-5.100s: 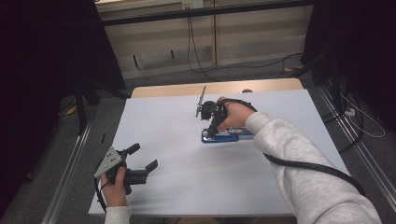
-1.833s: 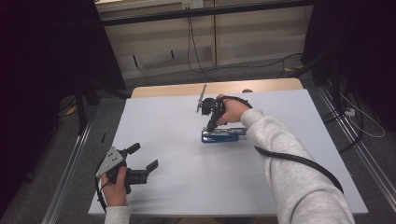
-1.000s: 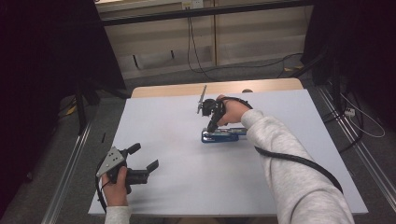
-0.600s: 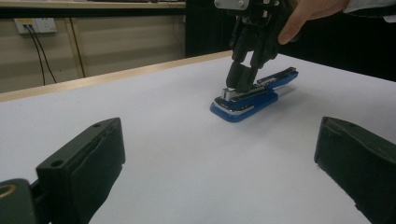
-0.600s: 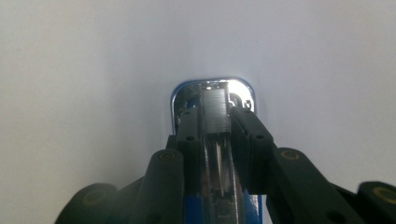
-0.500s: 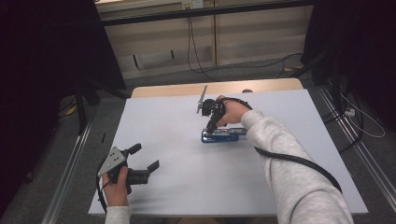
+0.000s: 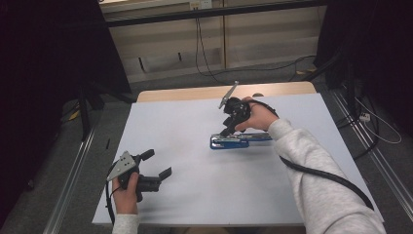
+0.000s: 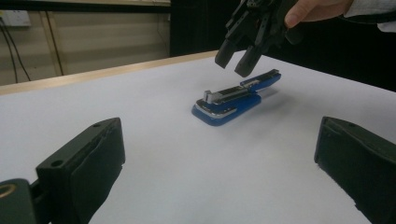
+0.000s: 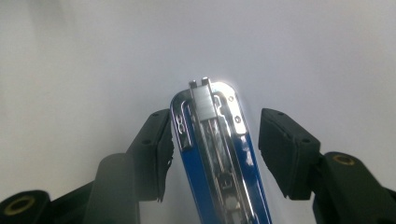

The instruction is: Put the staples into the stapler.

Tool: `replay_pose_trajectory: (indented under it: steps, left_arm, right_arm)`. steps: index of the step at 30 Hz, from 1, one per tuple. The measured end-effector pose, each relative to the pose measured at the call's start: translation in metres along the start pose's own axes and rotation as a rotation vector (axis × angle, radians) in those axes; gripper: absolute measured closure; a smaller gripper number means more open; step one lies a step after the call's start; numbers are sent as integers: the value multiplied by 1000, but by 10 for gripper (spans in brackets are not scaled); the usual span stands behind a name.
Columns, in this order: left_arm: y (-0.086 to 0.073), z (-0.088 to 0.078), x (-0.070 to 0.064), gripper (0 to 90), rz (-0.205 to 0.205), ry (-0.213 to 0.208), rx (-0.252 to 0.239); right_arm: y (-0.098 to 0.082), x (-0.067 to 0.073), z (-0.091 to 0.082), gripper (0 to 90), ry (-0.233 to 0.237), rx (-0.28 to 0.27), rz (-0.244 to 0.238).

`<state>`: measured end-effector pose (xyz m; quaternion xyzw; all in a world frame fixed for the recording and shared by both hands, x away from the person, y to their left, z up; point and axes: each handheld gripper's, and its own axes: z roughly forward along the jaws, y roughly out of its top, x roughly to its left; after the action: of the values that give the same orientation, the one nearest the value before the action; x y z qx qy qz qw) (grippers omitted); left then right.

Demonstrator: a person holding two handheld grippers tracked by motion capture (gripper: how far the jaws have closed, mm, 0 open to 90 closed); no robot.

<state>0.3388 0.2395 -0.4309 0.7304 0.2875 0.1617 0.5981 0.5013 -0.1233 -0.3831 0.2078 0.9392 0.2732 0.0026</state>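
A: where's the stapler [image 7: 241, 140] now?

B: mid-table toward the far edge, long axis along that edge; my right tongs [image 9: 212, 154] just opened, straddling it from above, released; left tongs [image 7: 156, 165] open, well apart.

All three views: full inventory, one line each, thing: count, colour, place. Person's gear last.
stapler: 1, blue with metal top, lying flat mid-table, right of centre
table: 1, white top with a wooden far edge
cables: several, dark, on the floor beyond and right of the table
left gripper: 1, black, jaws open, near-left of the table
right gripper: 1, black, jaws just opened, above the stapler's front end, not gripping it
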Motion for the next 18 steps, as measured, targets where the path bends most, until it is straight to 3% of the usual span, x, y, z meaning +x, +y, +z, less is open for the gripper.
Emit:
replay_pose_trajectory:
  steps: [7,9,18]
  left_arm:
    - [2,4,-1,17,-29,-17,-6]
    - [2,5,-1,16,-26,-22,2]
    - [2,11,-3,16,-23,-20,23]
  right_arm:
    - [-17,1,-13,354,-31,-45,36]
    - [-26,1,-19,305,-51,-64,65]
    - [-51,6,-30,213,-97,-106,115]
